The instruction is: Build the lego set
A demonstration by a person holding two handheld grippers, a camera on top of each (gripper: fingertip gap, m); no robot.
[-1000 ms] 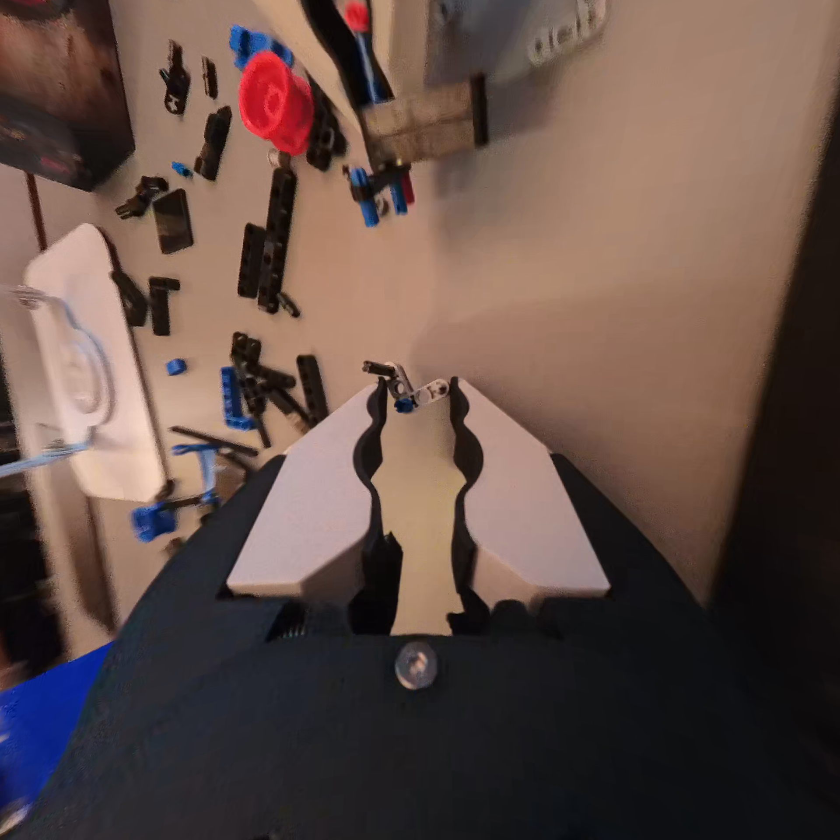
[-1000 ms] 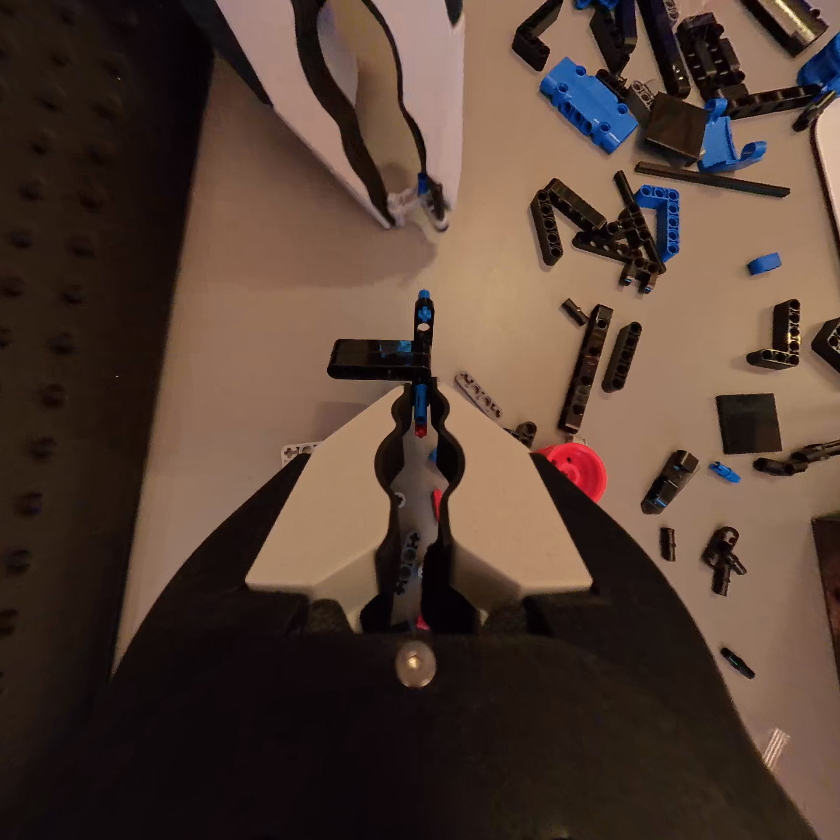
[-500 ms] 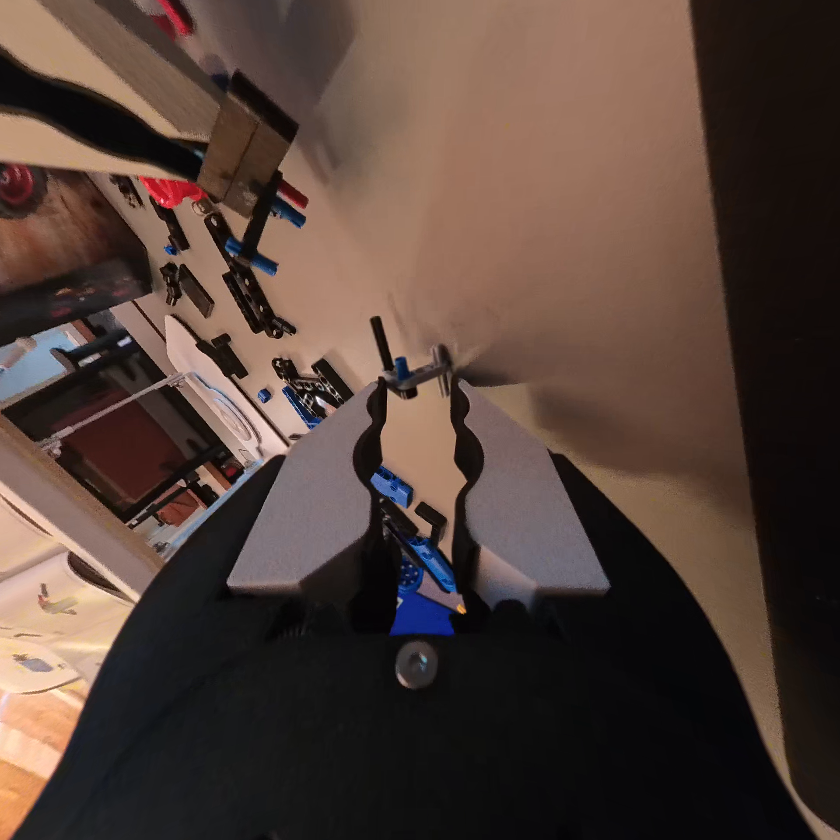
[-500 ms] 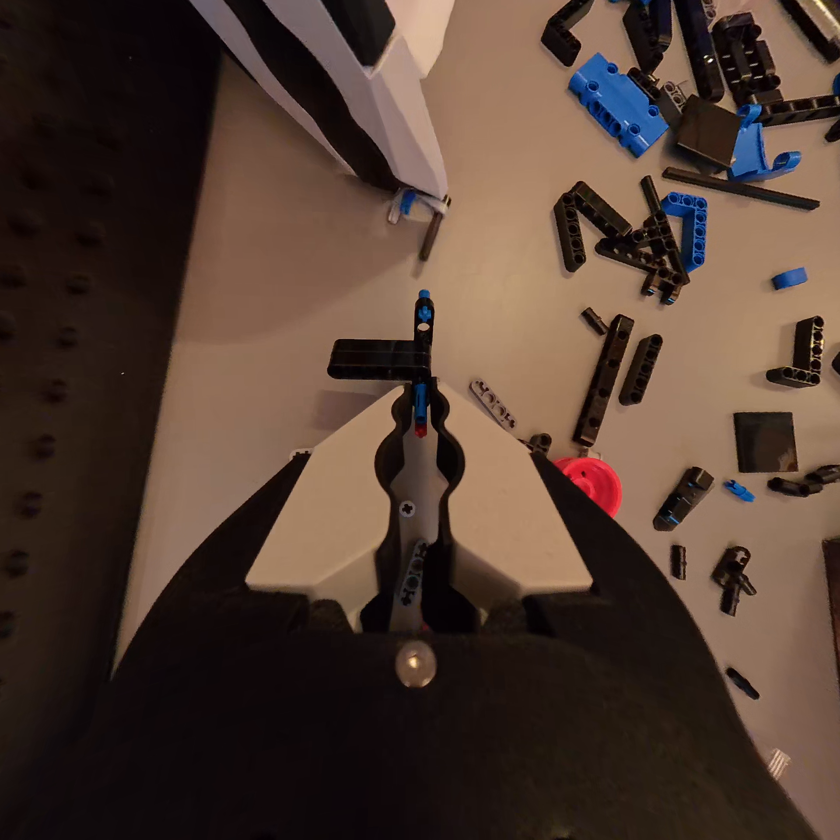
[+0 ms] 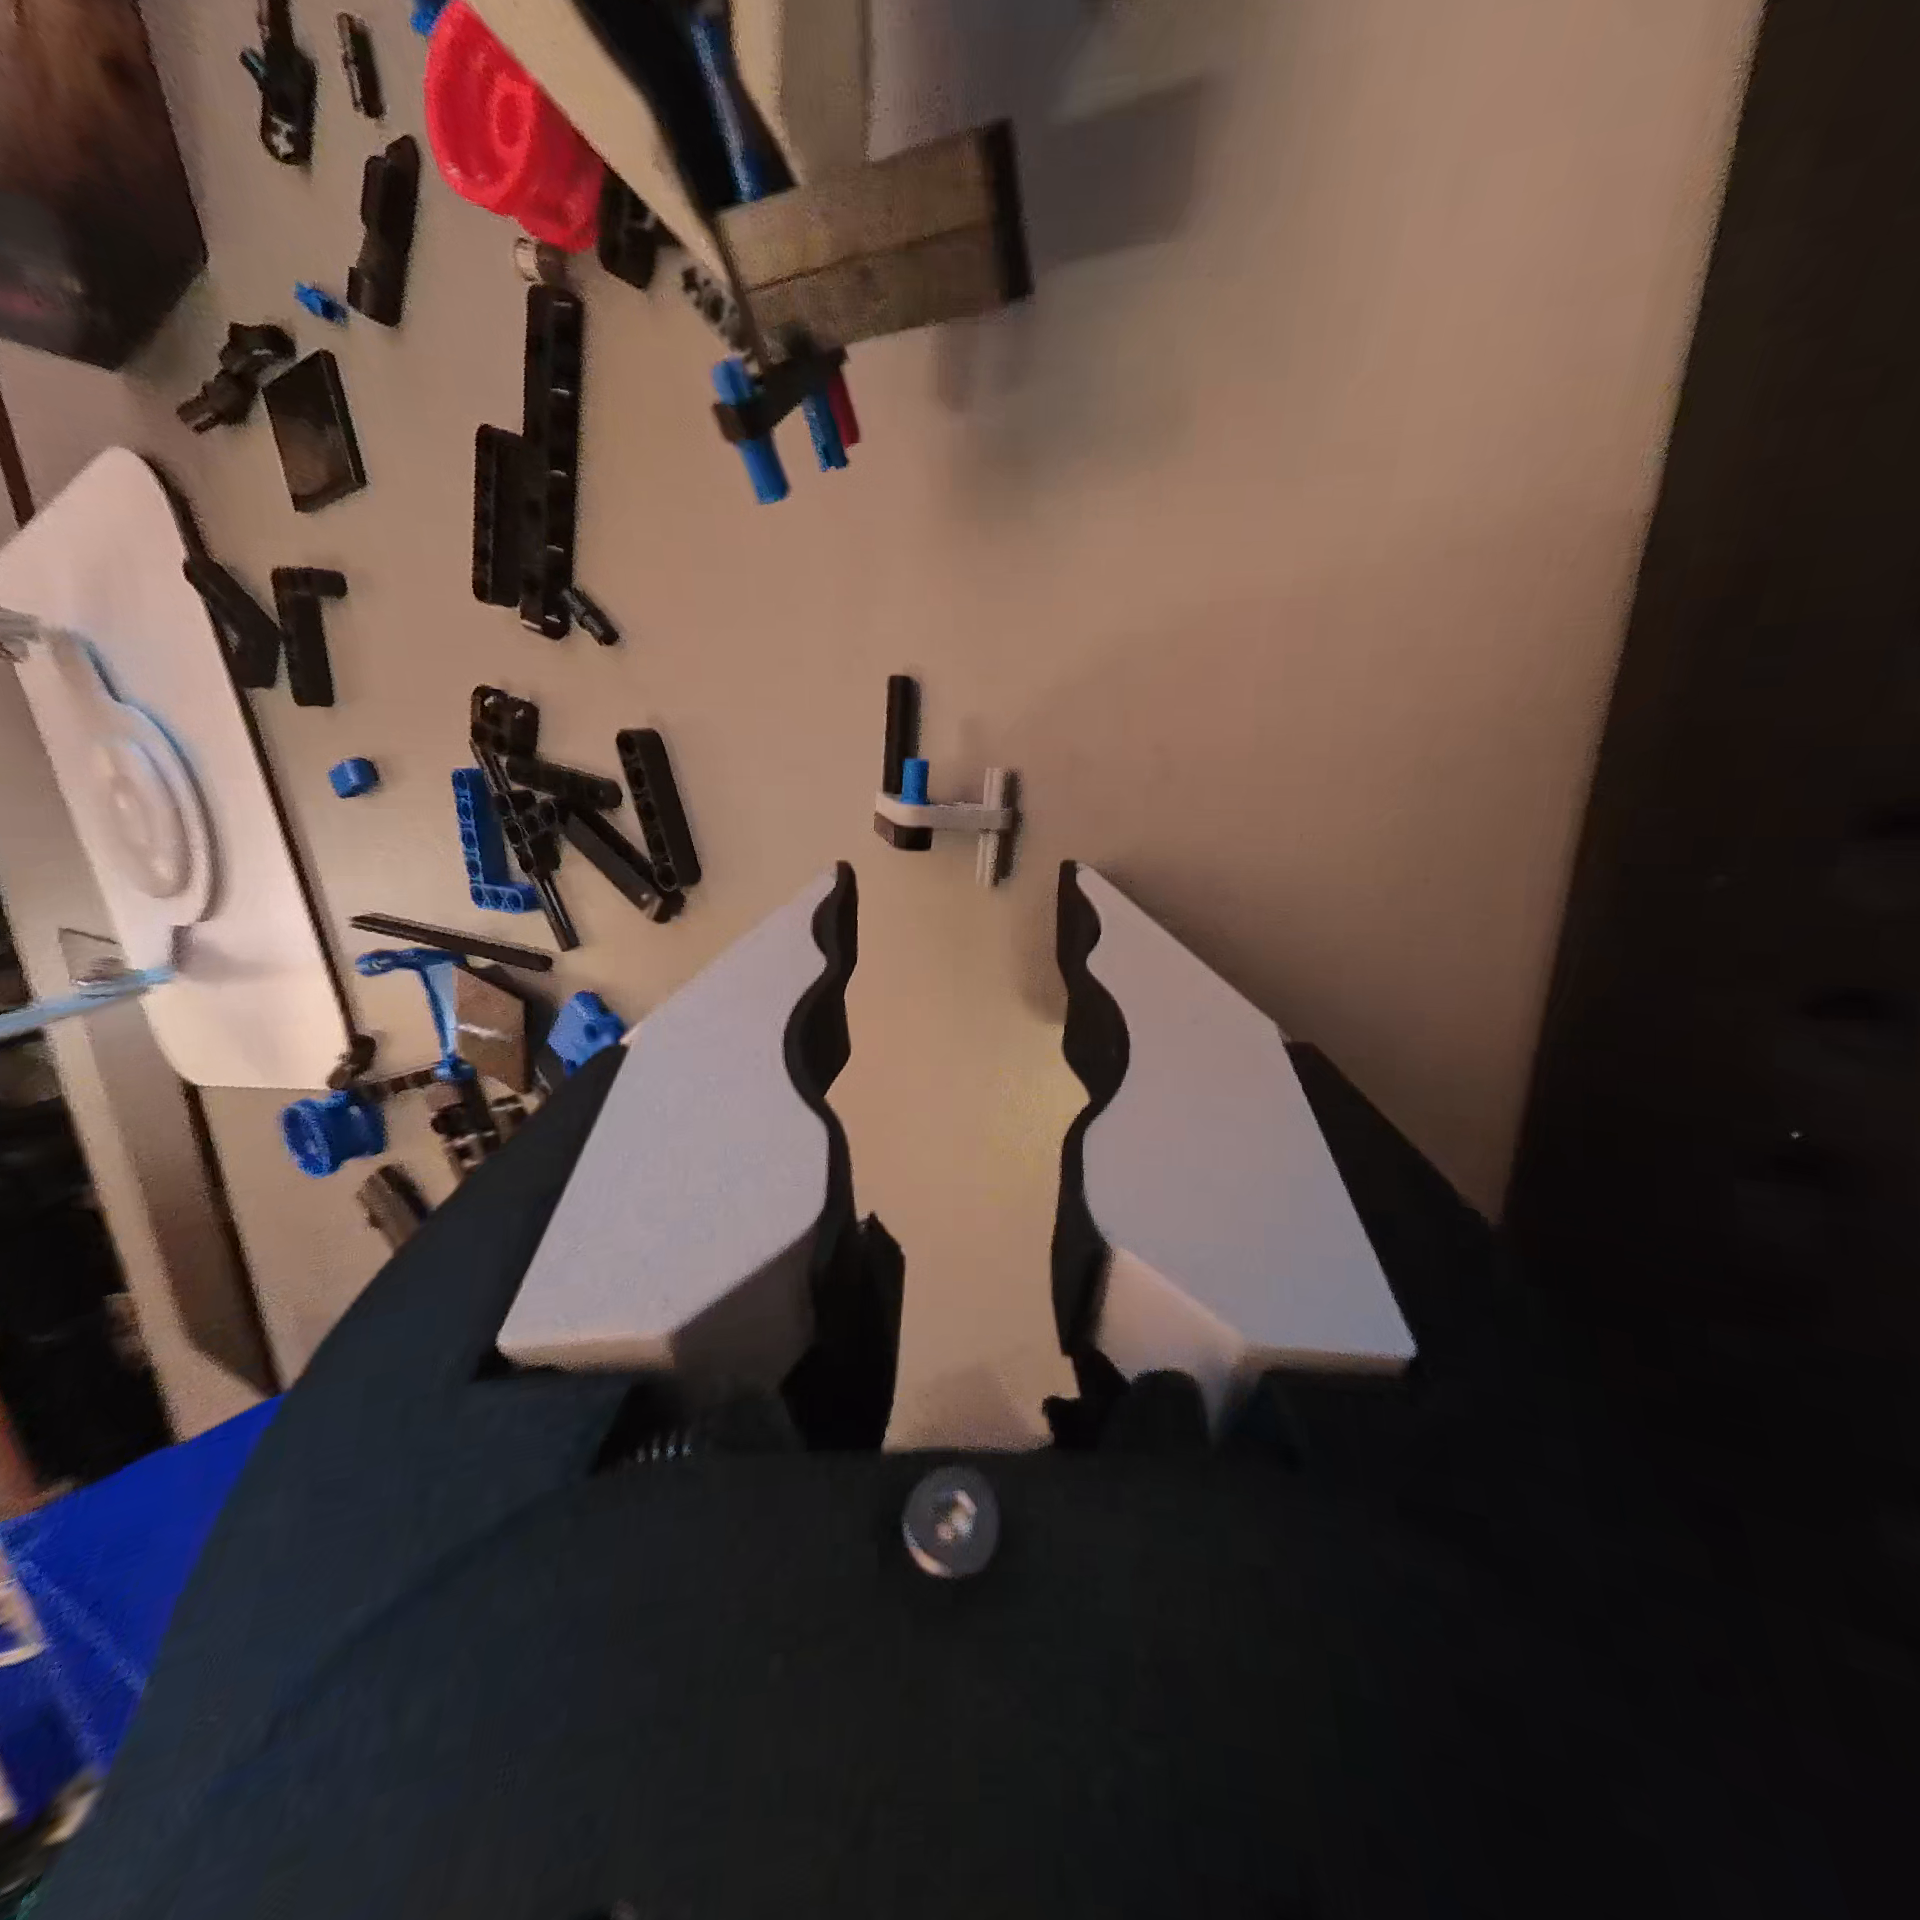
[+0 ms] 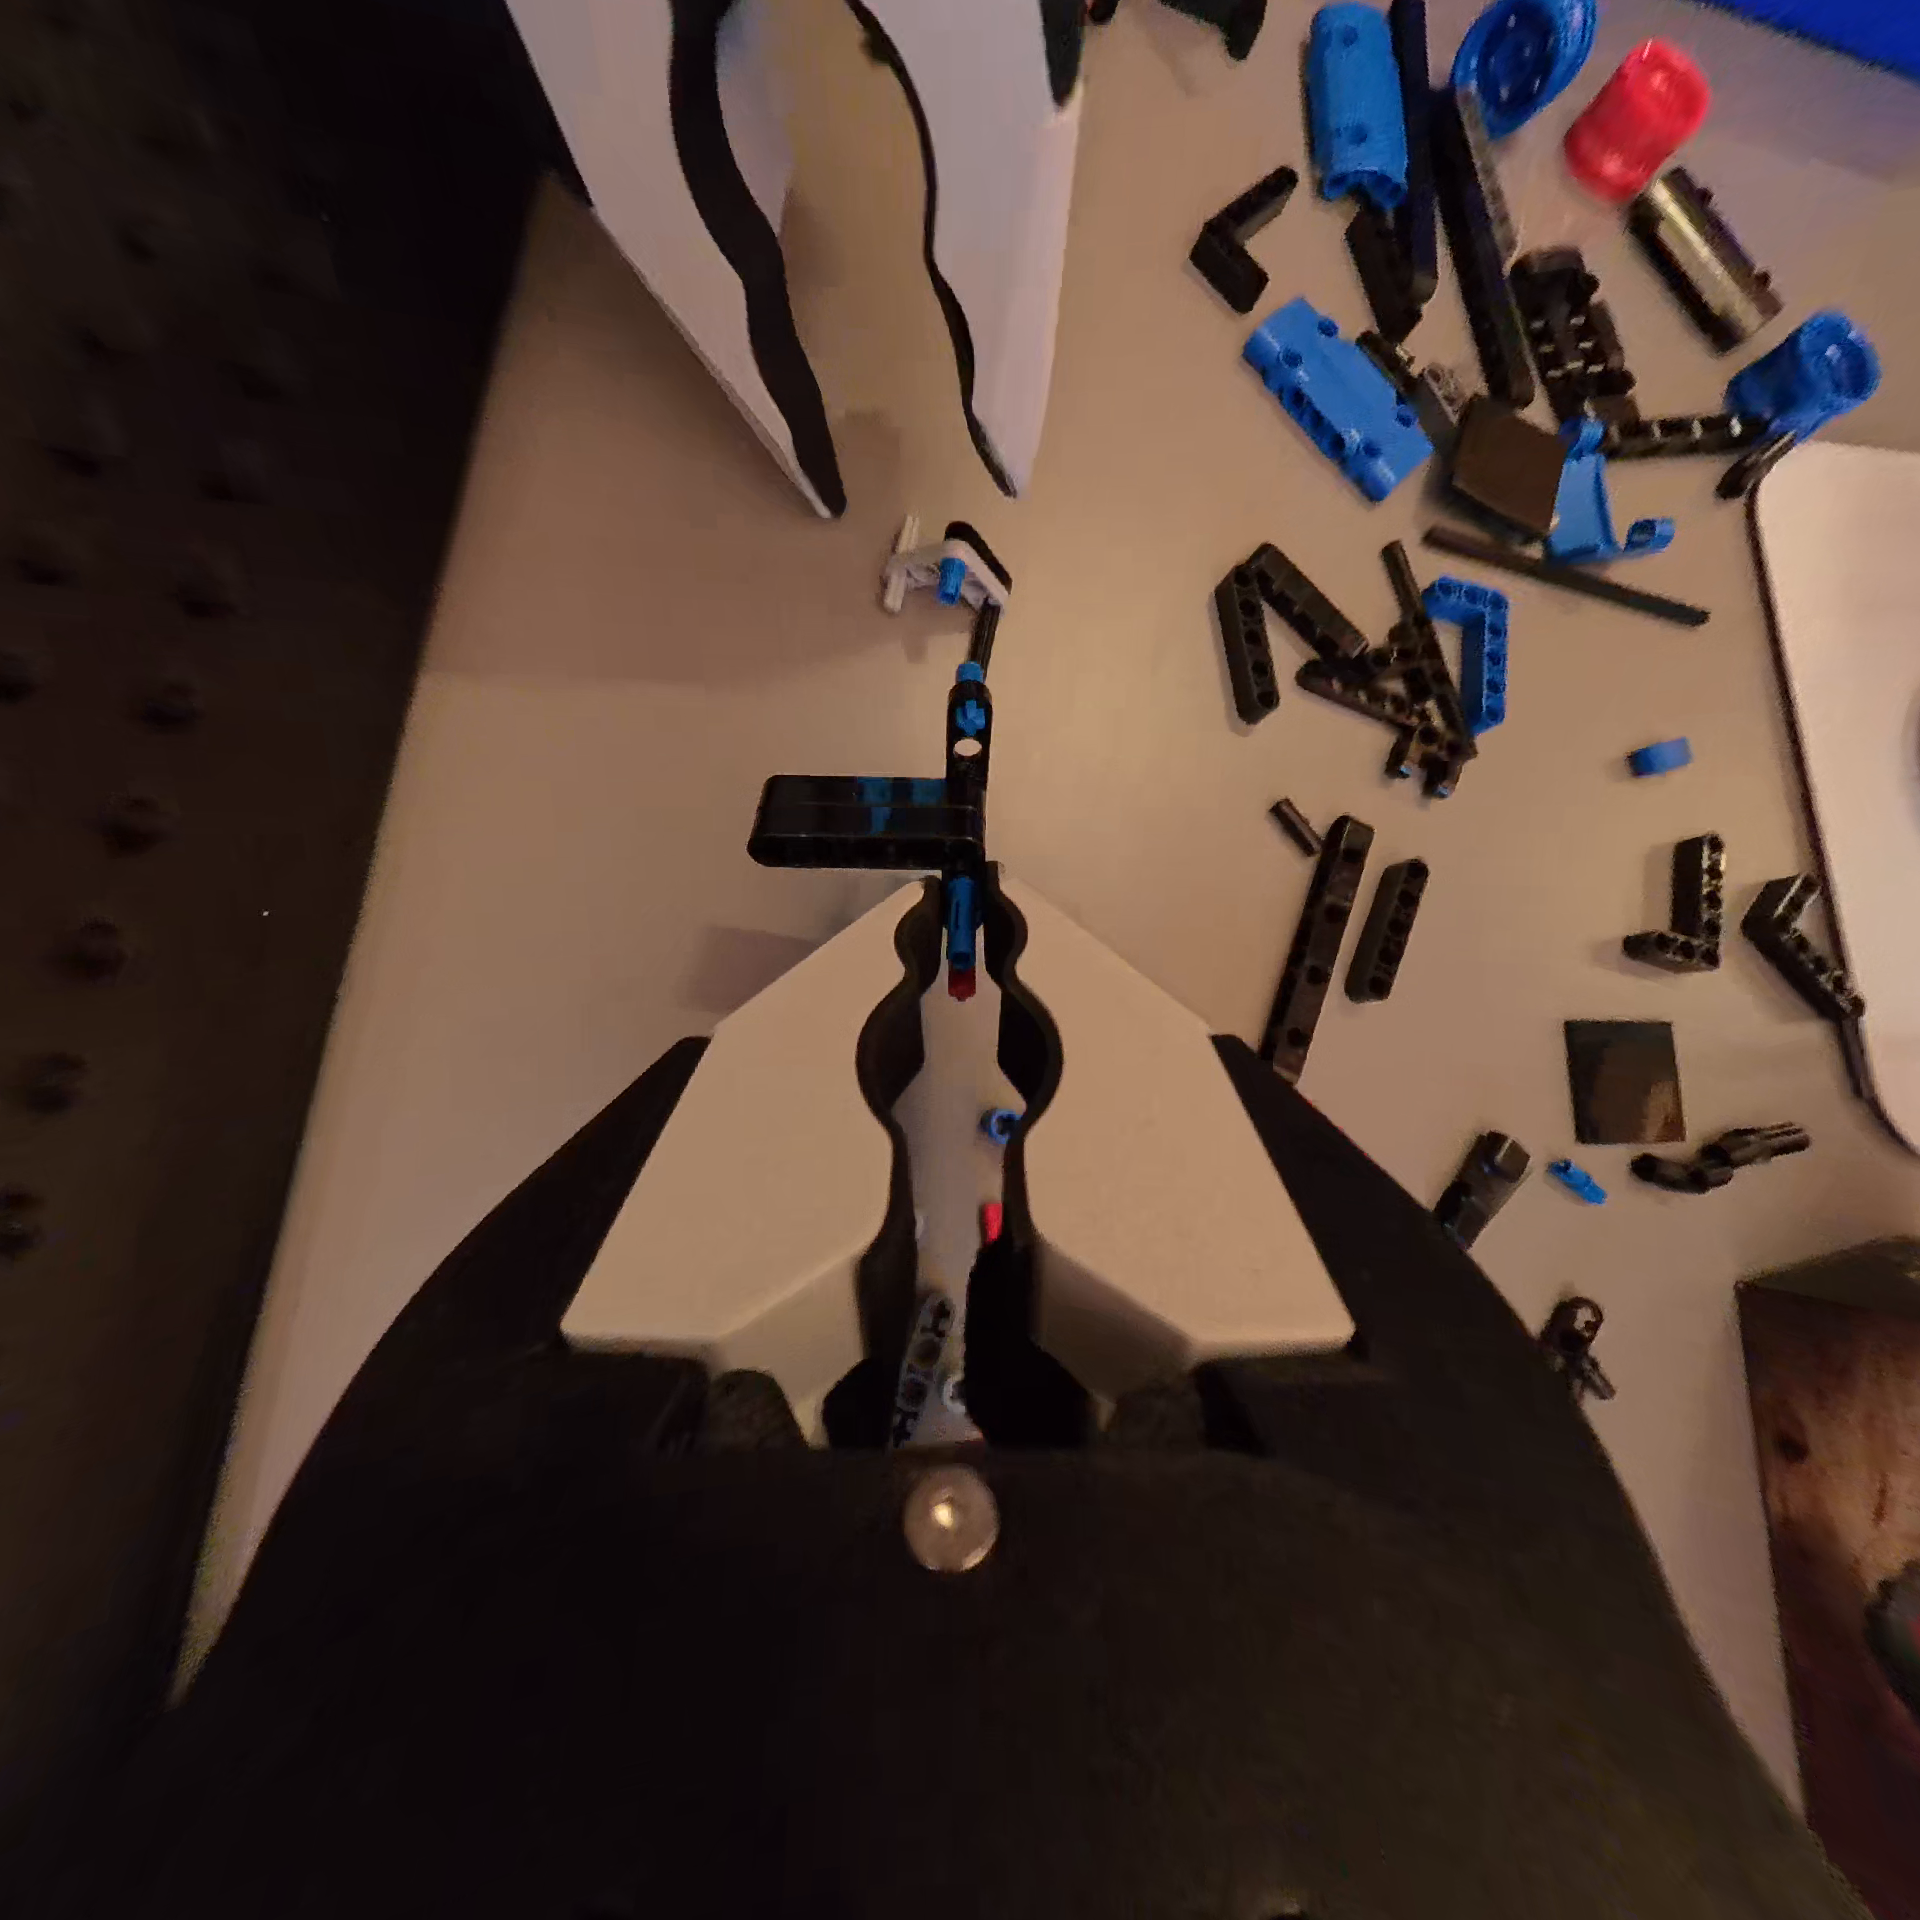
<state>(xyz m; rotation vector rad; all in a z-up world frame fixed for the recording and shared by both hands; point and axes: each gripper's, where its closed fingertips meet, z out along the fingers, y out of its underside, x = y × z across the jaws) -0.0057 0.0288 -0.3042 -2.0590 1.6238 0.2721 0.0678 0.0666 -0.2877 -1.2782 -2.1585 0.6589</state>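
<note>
Left gripper [image 5: 956, 883], left wrist view: jaws spread apart, nothing between them. Just ahead of the tips a small grey, black and blue sub-assembly [image 5: 940, 805] lies on the beige table [image 5: 1299, 623], clear of both fingers. Farther off, the right gripper [image 5: 821, 312] reaches in from the top edge, blurred, with a black piece carrying blue and red pins [image 5: 790, 410] at its tips. Loose black beams [image 5: 530, 468] lie to the left; a red wheel hub [image 5: 499, 125] sits near the top; a tangle of black and blue beams [image 5: 561, 821] sits left of the jaws. A white tray [image 5: 135, 727] lies along the left edge, and a dark studded mat [image 5: 1766, 727] runs down the right.

Right wrist view: right gripper [image 6: 961, 904] clamped on a blue and red pin stack [image 6: 961, 930] that carries a black L-shaped beam assembly [image 6: 883, 821], held above the table. Beyond it the small grey sub-assembly [image 6: 940, 577] rests on the table, just below the parted tips of the left gripper [image 6: 925, 499]. Scattered parts fill the right side: blue panel [image 6: 1340, 395], black beam pair [image 6: 1351, 935], a black square tile [image 6: 1621, 1081], a red cylinder [image 6: 1636, 114]. The dark mat [image 6: 208, 623] covers the left.
</note>
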